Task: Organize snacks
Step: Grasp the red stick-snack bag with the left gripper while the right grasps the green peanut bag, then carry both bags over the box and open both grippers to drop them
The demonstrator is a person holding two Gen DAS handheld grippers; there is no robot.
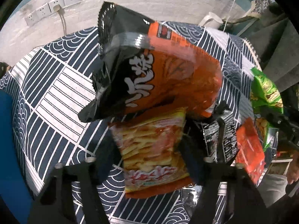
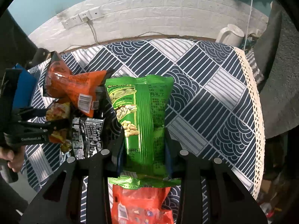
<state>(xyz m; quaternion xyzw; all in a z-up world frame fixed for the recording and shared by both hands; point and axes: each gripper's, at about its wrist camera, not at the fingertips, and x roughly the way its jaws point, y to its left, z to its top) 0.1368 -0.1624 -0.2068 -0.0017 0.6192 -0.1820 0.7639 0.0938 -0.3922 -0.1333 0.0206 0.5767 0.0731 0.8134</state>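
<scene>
Two hand-held tongs work over a worktop (image 2: 214,85) draped in a navy-and-white patterned cloth, with the green bag (image 2: 142,115) as the centre of the scene. The right tongs (image 2: 143,160) are clamped tight on the green bag's lower half, holding it upright just above the cloth. Directly below the green bag lies a red bag (image 2: 138,205). To the green bag's left, the left tongs (image 1: 151,160) are partly closed around a yellow bag (image 1: 155,155) of crisps, its sides between the black fingers; whether the pads press it cannot be told. An orange-and-black bag (image 1: 158,74) leans over the yellow bag's top, and a black bag (image 2: 86,136) with white print stands just beside them. Behind the green bag, at the worktop's far edge, stands a white kettle (image 2: 230,34) near a white brick wall (image 2: 168,9).
</scene>
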